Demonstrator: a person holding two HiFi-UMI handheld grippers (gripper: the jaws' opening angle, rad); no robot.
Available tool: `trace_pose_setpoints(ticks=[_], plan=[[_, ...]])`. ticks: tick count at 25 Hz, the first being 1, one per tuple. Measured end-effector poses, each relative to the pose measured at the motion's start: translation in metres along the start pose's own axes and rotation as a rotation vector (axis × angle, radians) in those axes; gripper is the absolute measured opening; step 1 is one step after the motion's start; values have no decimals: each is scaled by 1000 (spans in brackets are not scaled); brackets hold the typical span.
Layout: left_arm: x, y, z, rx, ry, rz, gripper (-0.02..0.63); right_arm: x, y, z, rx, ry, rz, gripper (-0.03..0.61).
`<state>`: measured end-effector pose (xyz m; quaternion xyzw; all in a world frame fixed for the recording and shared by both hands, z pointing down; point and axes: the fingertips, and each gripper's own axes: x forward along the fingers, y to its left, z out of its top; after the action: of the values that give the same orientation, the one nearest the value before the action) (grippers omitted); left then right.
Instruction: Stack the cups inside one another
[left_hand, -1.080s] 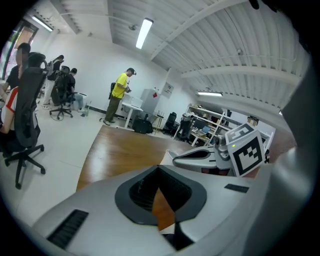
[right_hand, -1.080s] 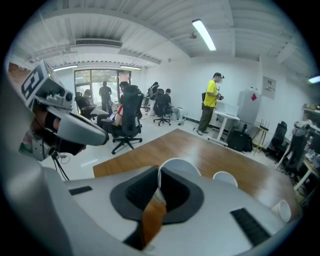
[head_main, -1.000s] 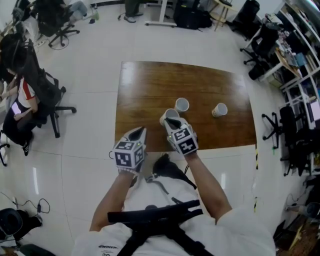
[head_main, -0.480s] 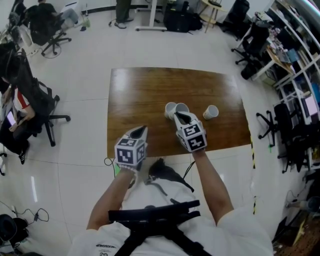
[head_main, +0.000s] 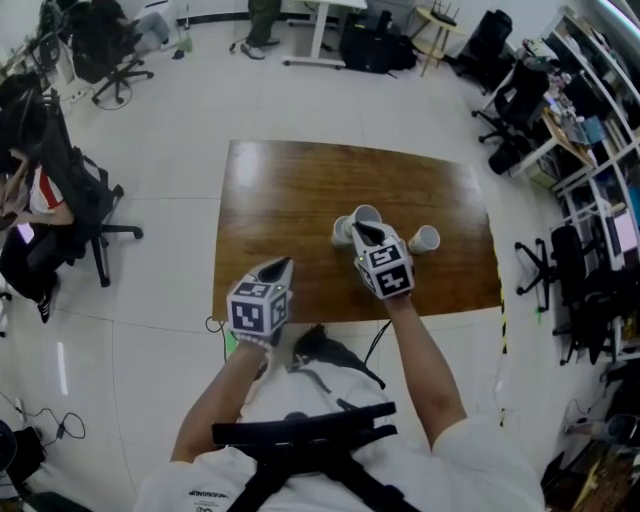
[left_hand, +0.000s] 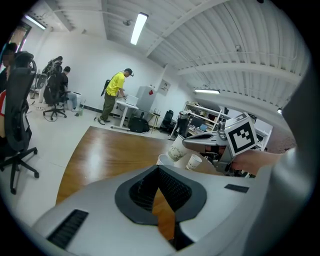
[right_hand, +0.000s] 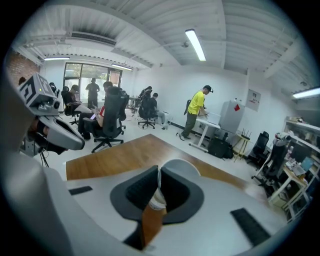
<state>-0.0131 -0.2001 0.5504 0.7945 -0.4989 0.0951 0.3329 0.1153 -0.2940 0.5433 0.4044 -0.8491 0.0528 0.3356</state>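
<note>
Right gripper (right_hand: 158, 176) of mine is clamped on the wall of a paper cup (right_hand: 178, 166), holding it tilted close over a second cup (head_main: 342, 233) on the wooden table (head_main: 290, 195); a third cup (head_main: 424, 239) stands nearby. My left gripper (left_hand: 159, 172) is closed and empty, over the table's near edge

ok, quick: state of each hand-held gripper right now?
Left hand-held gripper: closed, nothing between its jaws.
Right hand-held gripper: closed on the wall of a white paper cup.
</note>
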Motion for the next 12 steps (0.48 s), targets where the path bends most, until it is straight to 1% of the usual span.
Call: trace_pose_setpoints(ticks=[4, 8, 12], plan=[[-1, 7, 3, -17, -5, 15, 0, 13, 2, -7, -15, 47, 15, 34], [0, 14, -1, -37, -5, 33, 0, 25, 6, -10, -42, 65, 32, 34], [-1, 22, -4, -58, -5, 48, 0, 36, 9, -16, -45, 91, 46, 34]])
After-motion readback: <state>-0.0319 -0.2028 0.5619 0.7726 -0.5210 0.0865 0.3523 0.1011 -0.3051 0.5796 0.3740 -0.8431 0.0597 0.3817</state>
